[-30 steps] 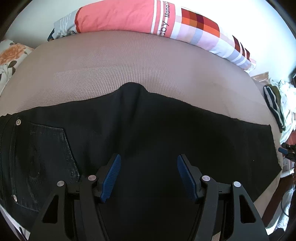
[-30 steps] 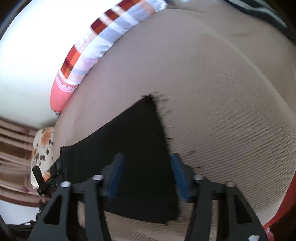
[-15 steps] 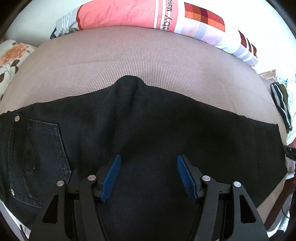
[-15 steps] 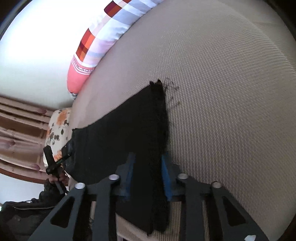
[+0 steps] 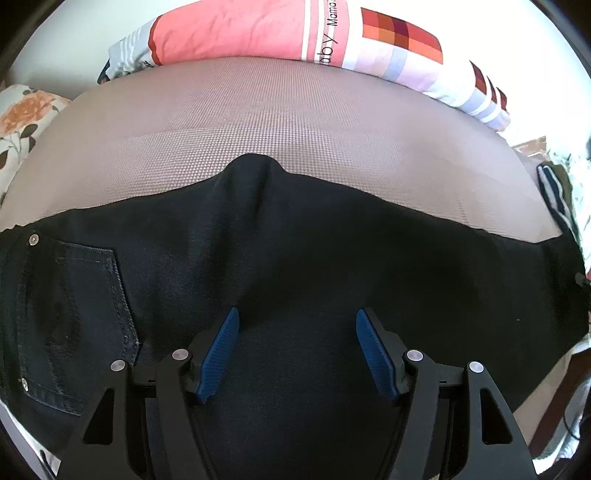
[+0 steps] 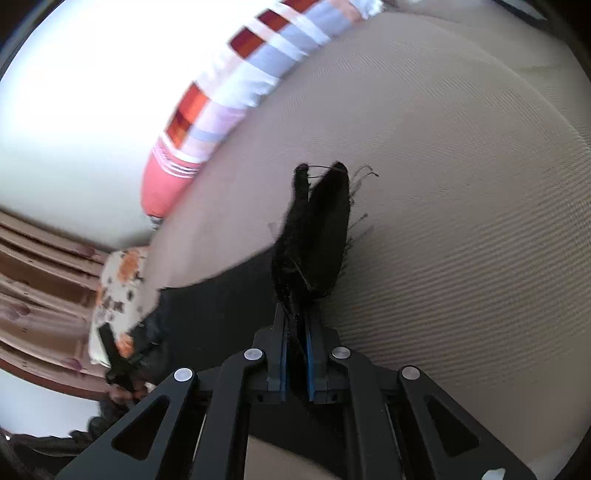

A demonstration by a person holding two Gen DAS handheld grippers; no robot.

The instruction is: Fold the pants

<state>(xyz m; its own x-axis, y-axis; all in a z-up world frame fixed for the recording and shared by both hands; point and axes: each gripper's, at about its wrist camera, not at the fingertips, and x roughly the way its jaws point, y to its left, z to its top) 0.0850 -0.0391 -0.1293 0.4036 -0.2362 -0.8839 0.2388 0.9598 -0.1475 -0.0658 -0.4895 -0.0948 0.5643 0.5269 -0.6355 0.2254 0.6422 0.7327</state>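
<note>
Right gripper (image 6: 295,354) just closed, pinching pants (image 6: 317,236) hem, left gripper (image 5: 297,354) wide above pants, bed (image 5: 295,136)

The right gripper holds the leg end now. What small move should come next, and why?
Probably lift the hem and carry it toward the waist. The right gripper has just closed on the frayed hem of the black pants, which lie flat on the bed; the left gripper hovers open above them.

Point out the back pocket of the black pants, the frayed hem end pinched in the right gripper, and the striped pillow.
back pocket (image 5: 74,317): left wrist view, middle of the stitched panel.
frayed hem end (image 6: 317,236): right wrist view, bunched cloth above the closed pads.
striped pillow (image 5: 258,33): left wrist view, coral section.
</note>
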